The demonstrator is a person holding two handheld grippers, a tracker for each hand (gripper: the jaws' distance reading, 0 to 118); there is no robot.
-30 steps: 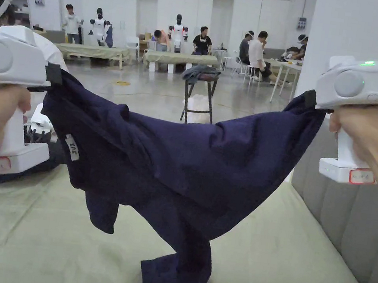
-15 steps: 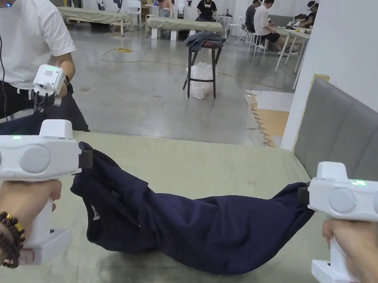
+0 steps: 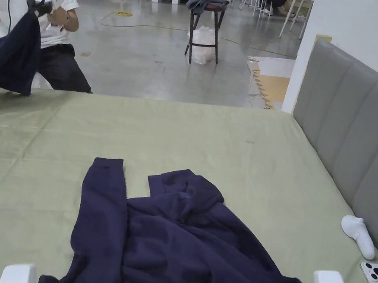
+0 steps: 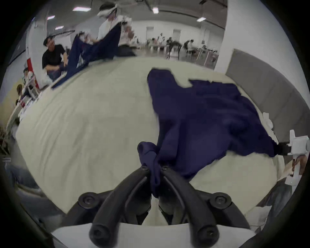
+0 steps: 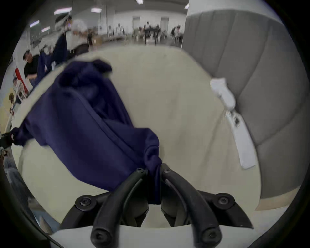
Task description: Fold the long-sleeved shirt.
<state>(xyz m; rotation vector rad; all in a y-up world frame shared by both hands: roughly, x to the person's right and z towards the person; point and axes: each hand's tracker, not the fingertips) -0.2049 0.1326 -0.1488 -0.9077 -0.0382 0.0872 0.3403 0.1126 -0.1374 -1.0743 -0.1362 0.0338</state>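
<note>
1 navy long-sleeved shirt (image 3: pixel 178 251) lies crumpled on the green bed sheet (image 3: pixel 225 153) near its front edge | 2 grippers: left gripper (image 4: pixel 155 169) clamps one bunched shirt corner, right gripper (image 5: pixel 153 170) clamps the other | 1 white controller (image 3: pixel 358 236) and 1 phone (image 3: pixel 377 275) at the right edge beside the grey headboard (image 3: pixel 359 127) | 1 stool (image 3: pixel 205 24) beyond

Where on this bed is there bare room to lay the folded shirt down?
The widest bare stretch of the bed cover lies beyond the navy shirt, toward the far edge. Another runs left of the shirt's outstretched sleeve. It is crowded by the grey headboard, where a white object and a phone lie.
</note>
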